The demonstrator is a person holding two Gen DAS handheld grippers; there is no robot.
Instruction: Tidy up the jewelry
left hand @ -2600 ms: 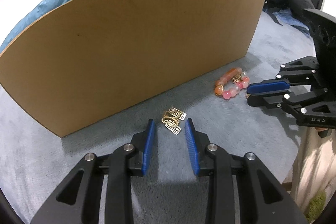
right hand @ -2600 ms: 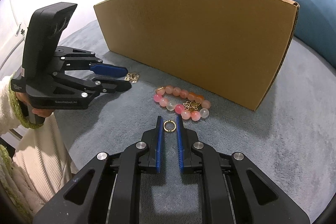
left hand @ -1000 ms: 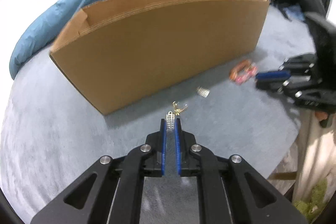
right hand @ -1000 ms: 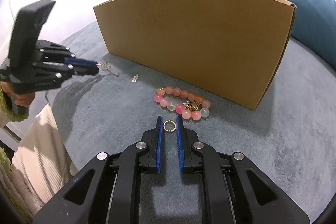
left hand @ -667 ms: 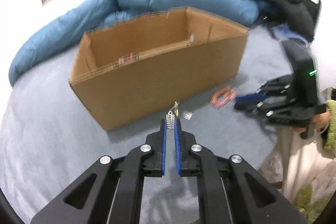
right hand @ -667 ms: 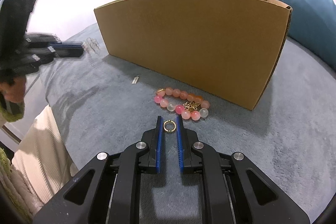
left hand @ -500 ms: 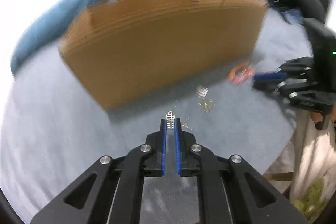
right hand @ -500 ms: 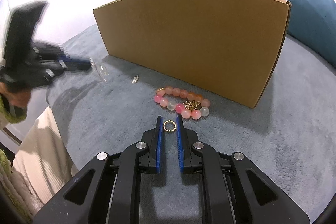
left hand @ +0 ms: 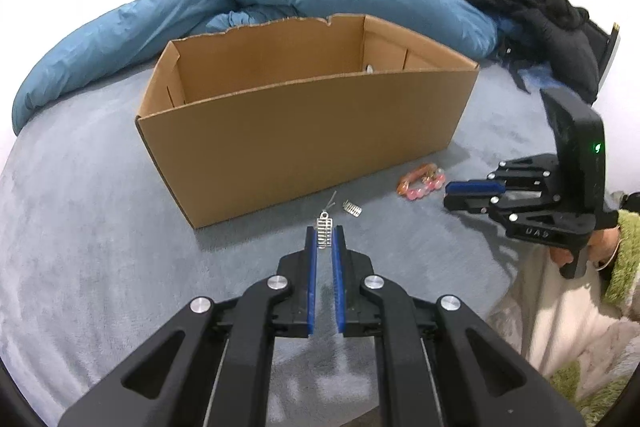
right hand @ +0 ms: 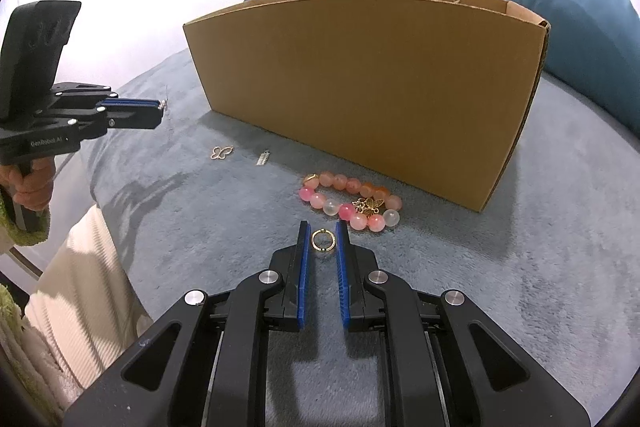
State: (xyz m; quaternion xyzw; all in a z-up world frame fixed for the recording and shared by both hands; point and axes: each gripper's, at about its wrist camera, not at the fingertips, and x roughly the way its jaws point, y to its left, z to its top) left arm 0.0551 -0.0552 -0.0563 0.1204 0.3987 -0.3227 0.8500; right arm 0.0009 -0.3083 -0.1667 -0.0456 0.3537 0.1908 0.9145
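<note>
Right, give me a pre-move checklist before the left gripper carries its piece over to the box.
1. Left gripper pinches the ladder-shaped charm: ok.
2. Charm lifted off the grey blanket: ok, seen from the right wrist view.
3. Cardboard box open on top, no flaps in the way: ok.
4. Everything picked up: not ok; a second ladder charm and a butterfly link lie on the blanket.
5. Right gripper closed around the gold ring: ok.
6. Bead bracelet out of the left gripper's way: ok.
</note>
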